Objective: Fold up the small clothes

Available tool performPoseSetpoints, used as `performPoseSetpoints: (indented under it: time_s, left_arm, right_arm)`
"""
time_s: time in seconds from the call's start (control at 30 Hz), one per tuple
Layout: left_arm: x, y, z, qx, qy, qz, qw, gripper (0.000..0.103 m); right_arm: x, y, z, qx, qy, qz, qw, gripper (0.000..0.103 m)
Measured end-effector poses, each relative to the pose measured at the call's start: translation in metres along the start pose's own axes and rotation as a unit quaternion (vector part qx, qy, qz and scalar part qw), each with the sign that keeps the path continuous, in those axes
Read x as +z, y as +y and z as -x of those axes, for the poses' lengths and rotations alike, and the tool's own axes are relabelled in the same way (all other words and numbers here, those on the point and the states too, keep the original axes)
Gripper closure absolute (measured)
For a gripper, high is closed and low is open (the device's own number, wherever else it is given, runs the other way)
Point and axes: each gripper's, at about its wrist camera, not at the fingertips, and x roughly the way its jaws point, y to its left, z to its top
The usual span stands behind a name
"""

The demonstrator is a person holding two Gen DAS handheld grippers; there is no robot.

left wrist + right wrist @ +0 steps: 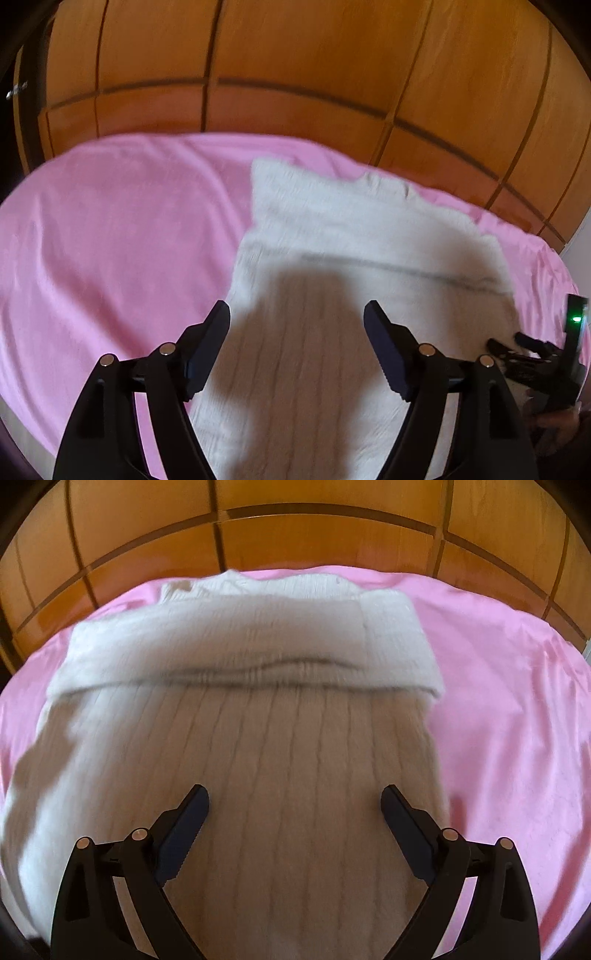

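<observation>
The white knit sweater (236, 738) is spread on the pink sheet (517, 701), top part folded over. Left claw (297, 314) and right claw (295, 797) are held wide above it, nothing gripped.

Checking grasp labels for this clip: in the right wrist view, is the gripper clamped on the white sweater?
No. The right gripper has its jaws spread wide above the white sweater, pinching no fabric.

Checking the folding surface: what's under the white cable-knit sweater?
A pink sheet lies under the white cable-knit sweater, showing around it. Whatever is beneath the sheet is covered.
</observation>
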Motion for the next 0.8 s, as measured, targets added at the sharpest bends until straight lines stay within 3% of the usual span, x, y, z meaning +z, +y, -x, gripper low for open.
performPoseSetpoints:
  time_s: [0.4, 0.57, 0.8]
  left_arm:
    - [-0.066, 0.051, 0.01, 0.009, 0.059, 0.061, 0.9963, 0.032]
    - [-0.08, 0.055, 0.022, 0.003, 0.065, 0.068, 0.9956, 0.042]
    - [-0.076, 0.06, 0.03, 0.014, 0.058, 0.079, 0.9951, 0.042]
  right_arm:
    - [-0.057, -0.075, 0.046, 0.002, 0.015, -0.102, 0.995, 0.009]
    - [-0.074, -0.073, 0.05, 0.025, 0.026, -0.101, 0.994, 0.009]
    - [-0.072, -0.068, 0.055, 0.024, 0.015, -0.098, 0.995, 0.009]
